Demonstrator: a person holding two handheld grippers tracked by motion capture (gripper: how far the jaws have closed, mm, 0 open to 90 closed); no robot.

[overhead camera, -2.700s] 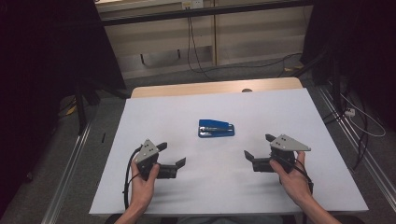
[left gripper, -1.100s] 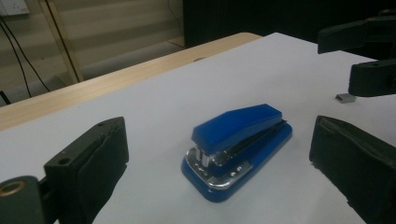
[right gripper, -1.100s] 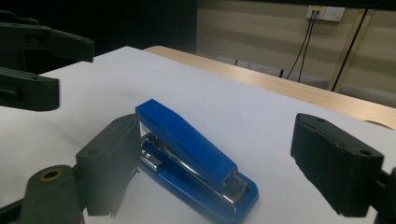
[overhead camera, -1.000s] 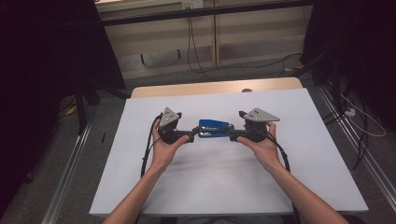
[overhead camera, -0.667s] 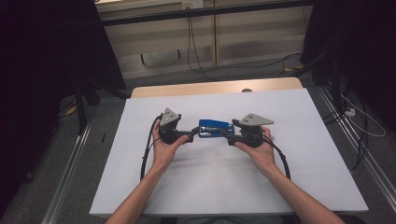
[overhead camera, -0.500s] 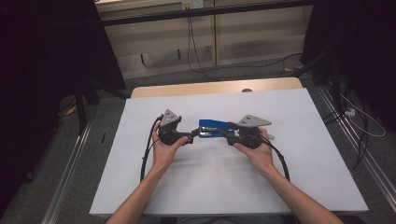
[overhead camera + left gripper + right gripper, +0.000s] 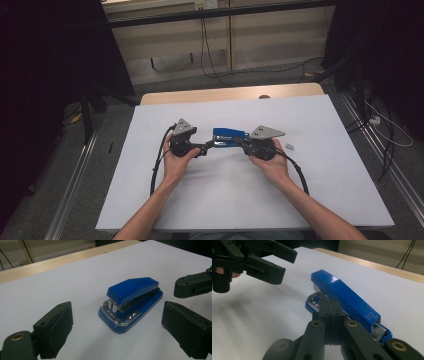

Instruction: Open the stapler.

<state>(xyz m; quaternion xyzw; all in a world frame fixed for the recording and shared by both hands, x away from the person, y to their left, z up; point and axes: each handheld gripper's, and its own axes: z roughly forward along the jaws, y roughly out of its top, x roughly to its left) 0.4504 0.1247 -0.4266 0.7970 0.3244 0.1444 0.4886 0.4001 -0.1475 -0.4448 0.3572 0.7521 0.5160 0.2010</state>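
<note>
Looks like a lab or test room set up for recording: white sheet (image 7: 320, 165) over a wooden table (image 7: 230, 94), metal rails (image 7: 75, 185) along the floor at both sides, loose cables (image 7: 210, 55) trailing across the floor, black curtains (image 7: 50, 60) framing a bare panelled wall (image 7: 260, 40).

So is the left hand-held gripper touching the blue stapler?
Apart. In the left gripper view, the left hand-held gripper has its jaws spread wide, with white table visible between each pad and the blue stapler.

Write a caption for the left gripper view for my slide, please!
A blue stapler sits on the white table between the open left gripper jaws, with the right gripper's tip nearby.
</note>
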